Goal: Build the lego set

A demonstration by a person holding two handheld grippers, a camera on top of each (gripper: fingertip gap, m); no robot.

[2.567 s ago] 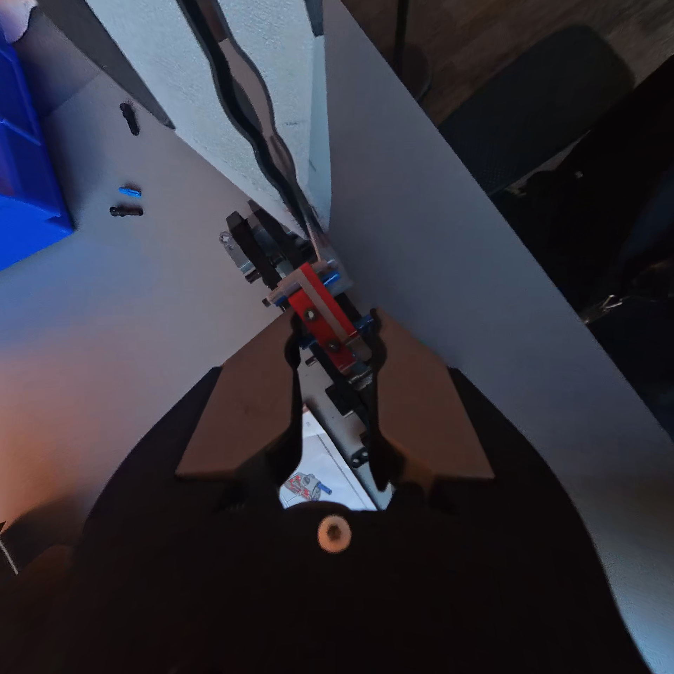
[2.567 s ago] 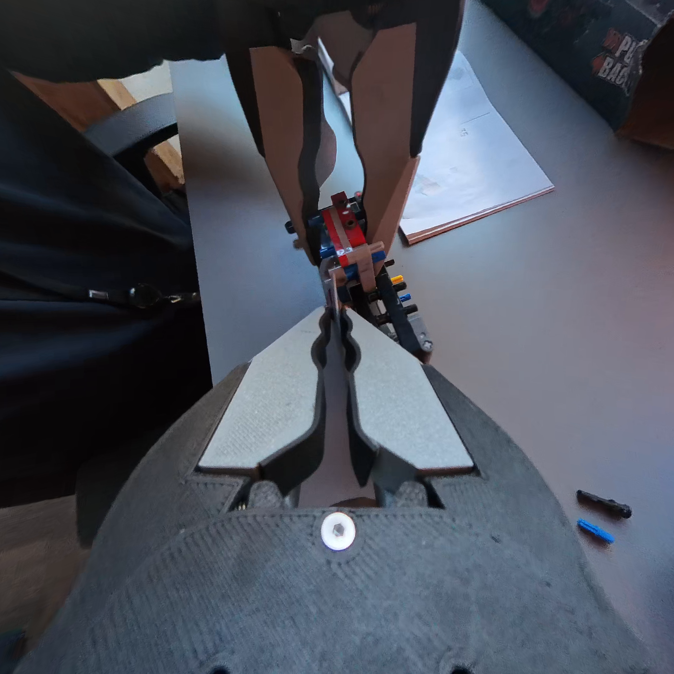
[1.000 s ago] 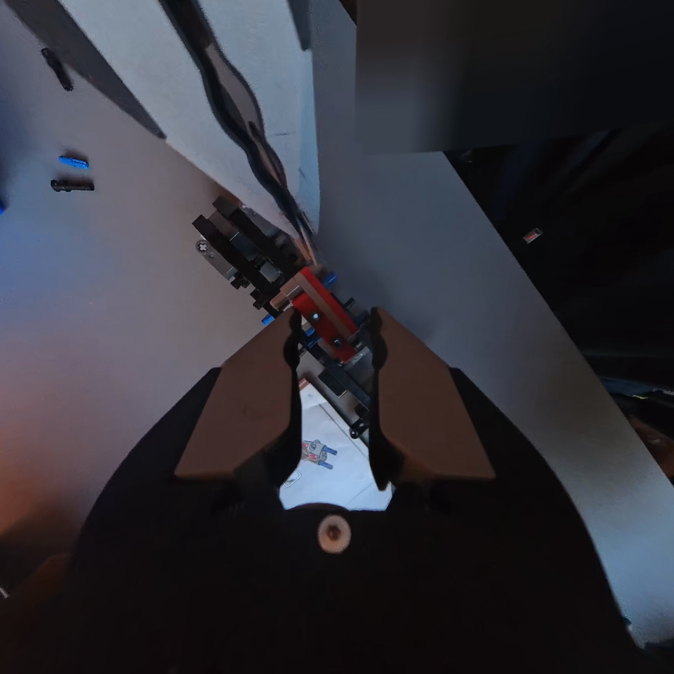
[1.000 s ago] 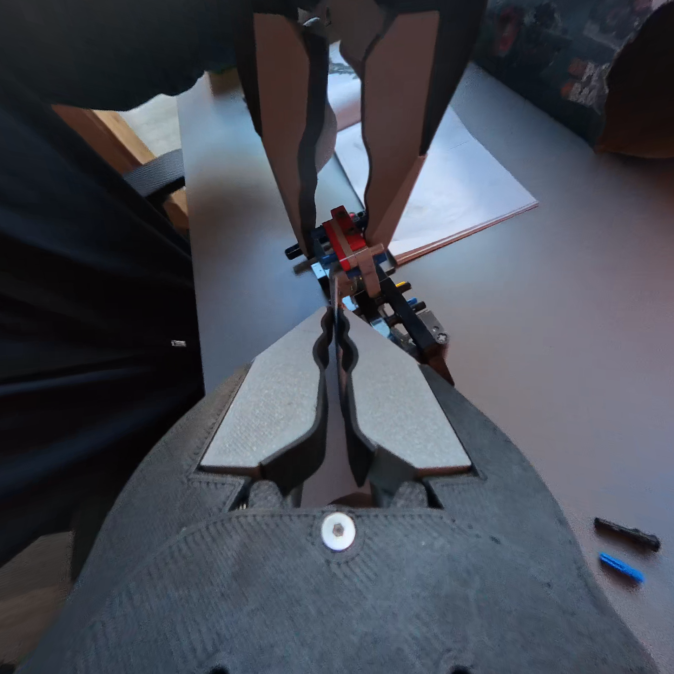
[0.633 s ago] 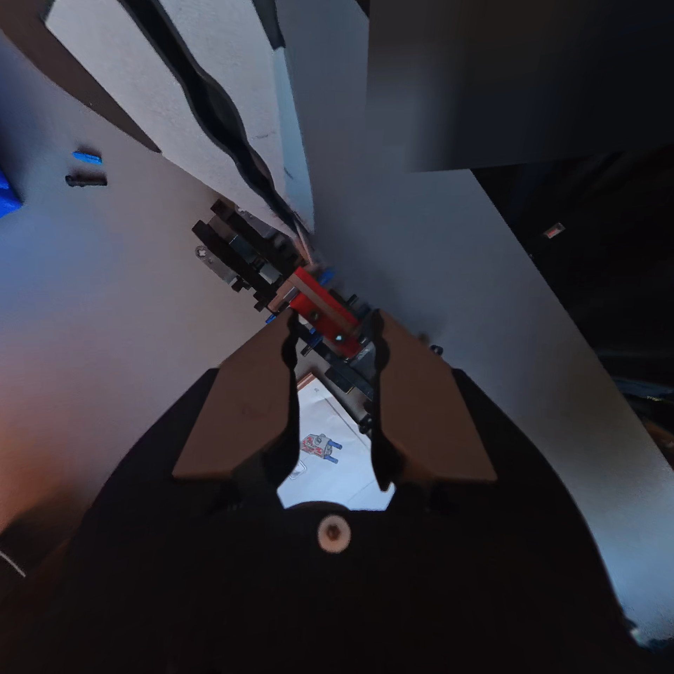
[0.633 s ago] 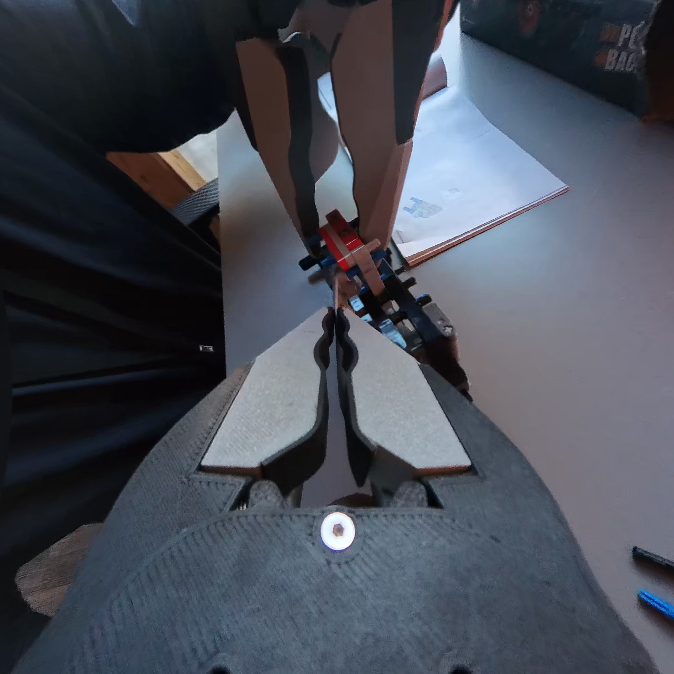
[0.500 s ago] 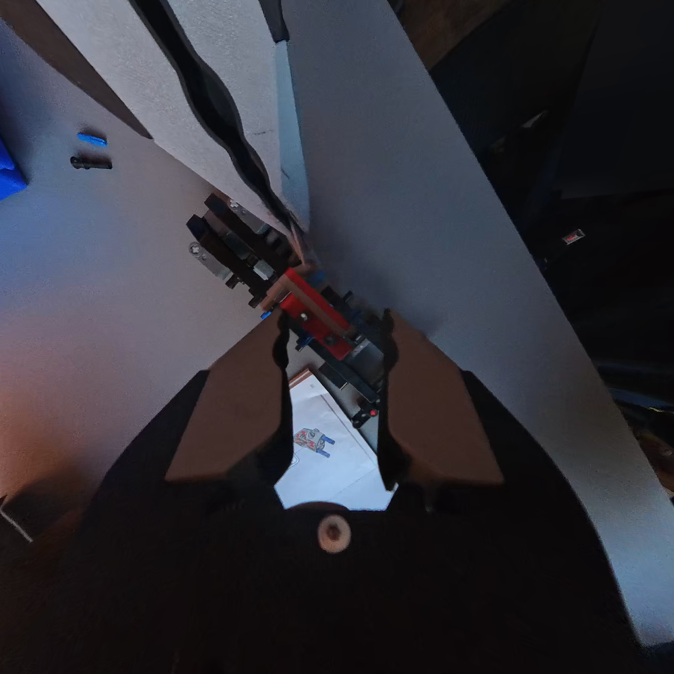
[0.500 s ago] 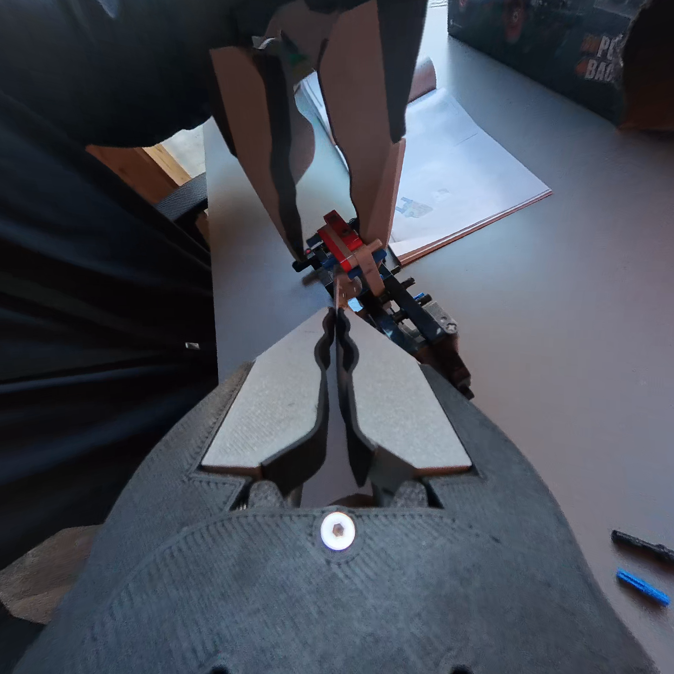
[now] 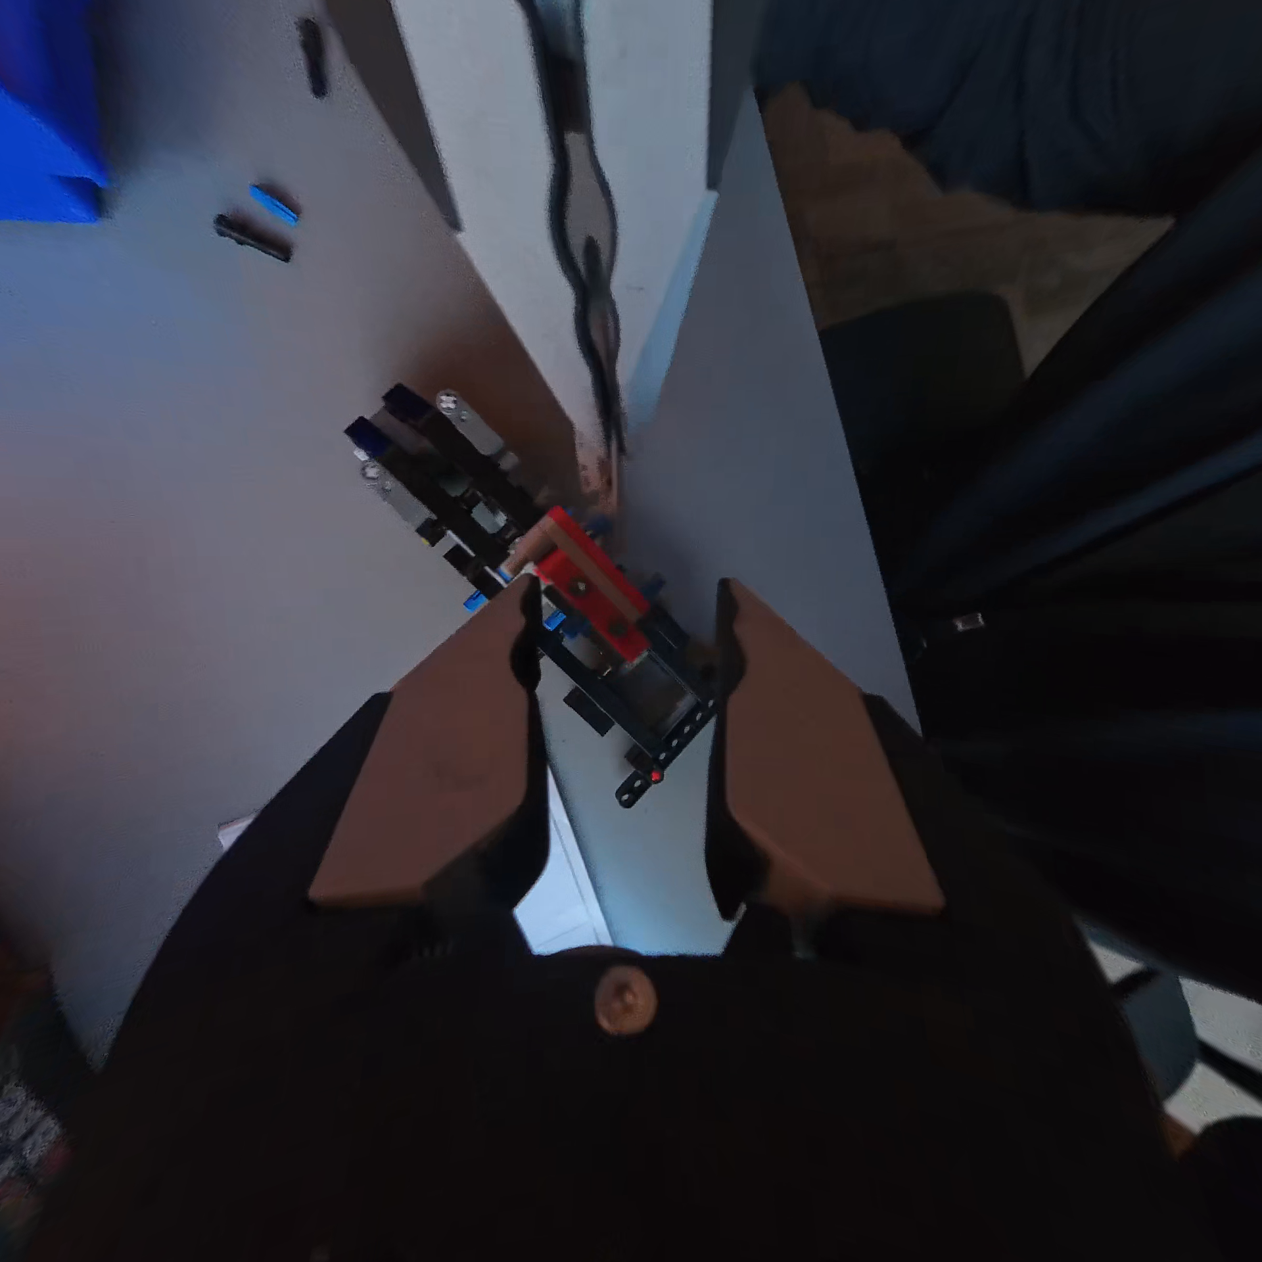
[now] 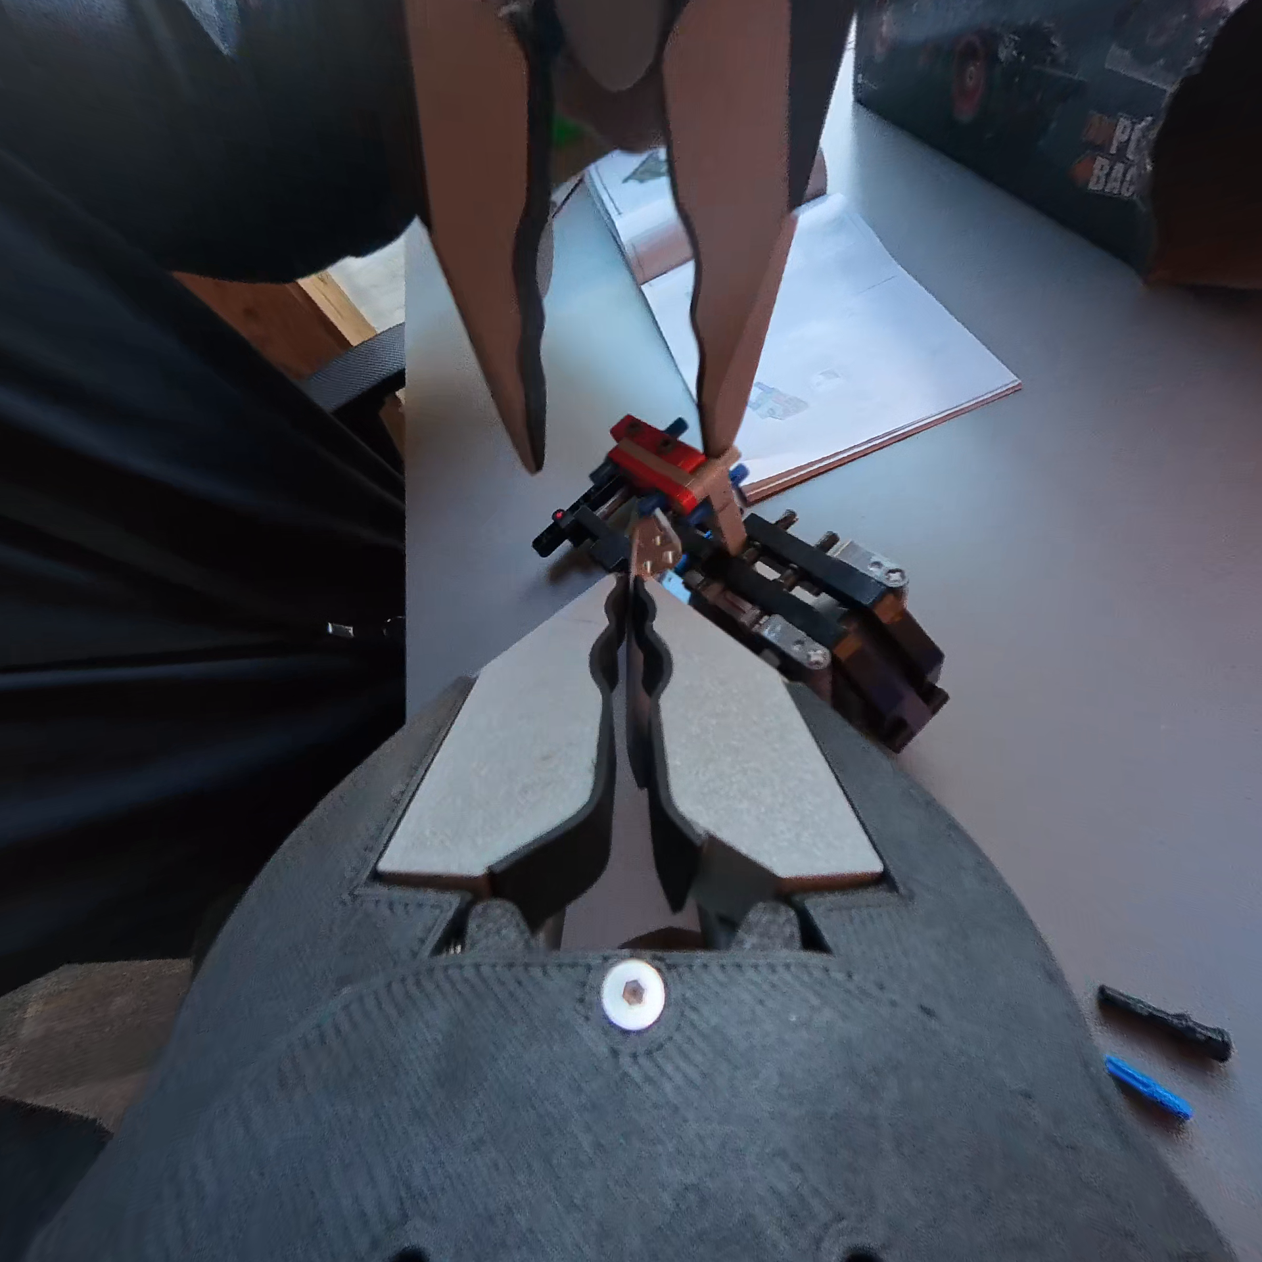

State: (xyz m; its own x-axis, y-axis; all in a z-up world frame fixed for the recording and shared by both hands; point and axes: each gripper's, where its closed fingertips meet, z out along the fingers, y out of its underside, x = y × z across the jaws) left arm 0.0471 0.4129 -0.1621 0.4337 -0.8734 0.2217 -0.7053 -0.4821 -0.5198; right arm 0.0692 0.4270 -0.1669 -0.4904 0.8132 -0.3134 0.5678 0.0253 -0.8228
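The lego model (image 10: 785,587) is black with a red block on top and blue pins, and lies on the grey table (image 10: 1024,683) near its edge. My right gripper (image 10: 629,589) is shut on a small tan piece (image 10: 655,552) at the model's side. My left gripper (image 9: 625,594) is open, with its brown fingers either side of the model's red block (image 9: 591,601). In the right wrist view the left gripper (image 10: 625,454) comes down from above. One of its fingers touches the model's tan beam and the other stands clear of it.
An open instruction booklet (image 10: 853,328) lies behind the model, with a dark box (image 10: 1024,102) beyond it. A black pin (image 10: 1168,1021) and a blue pin (image 10: 1147,1086) lie loose on the table. A blue bin (image 9: 41,150) stands far left. A person's dark clothing borders the table edge. Only a small space, under 4 cm, lies between the two pairs of fingers. Both grippers' tips are roughly 20 cm from the black pin (image 10: 1168,1021). It is also in sight in the left wrist view (image 9: 246,234).
My left gripper's jaws have opened wider and no longer clamp the model. The model has turned a little. My right gripper stays shut on the tan piece.
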